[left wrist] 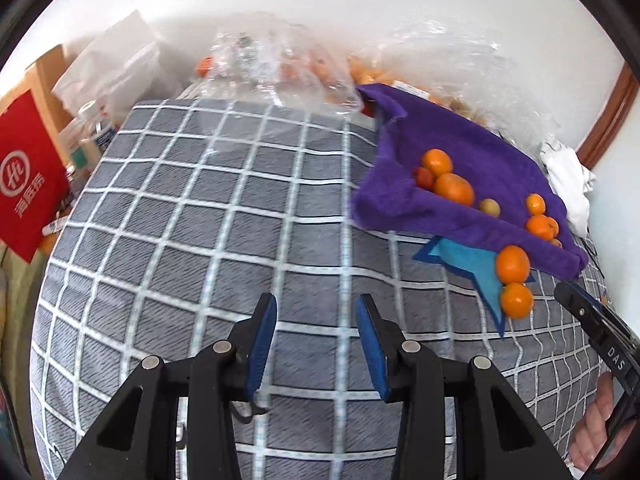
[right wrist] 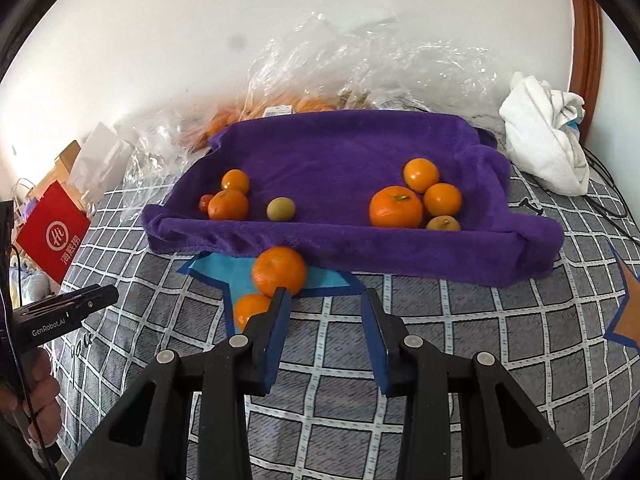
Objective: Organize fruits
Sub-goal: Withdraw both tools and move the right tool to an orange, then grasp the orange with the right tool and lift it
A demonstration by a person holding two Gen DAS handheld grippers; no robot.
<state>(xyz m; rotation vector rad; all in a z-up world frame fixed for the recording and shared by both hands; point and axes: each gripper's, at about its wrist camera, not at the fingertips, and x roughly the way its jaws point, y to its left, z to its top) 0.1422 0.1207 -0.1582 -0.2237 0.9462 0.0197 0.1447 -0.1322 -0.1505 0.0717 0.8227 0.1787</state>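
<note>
Both grippers hang over the checked bedspread (left wrist: 200,240) with jaws apart and nothing between them. The right gripper (right wrist: 324,300) is nearest two oranges on the blue star patch (right wrist: 216,268): a big one (right wrist: 279,270) touching the purple towel's (right wrist: 340,148) front fold, a smaller one (right wrist: 250,312) partly hidden behind its left finger. The left gripper (left wrist: 316,308) is well apart from them. More oranges lie on the towel in two clusters. Behind are clear plastic bags (right wrist: 360,68), a white cloth (right wrist: 544,136) and a red bag (left wrist: 28,184).
</note>
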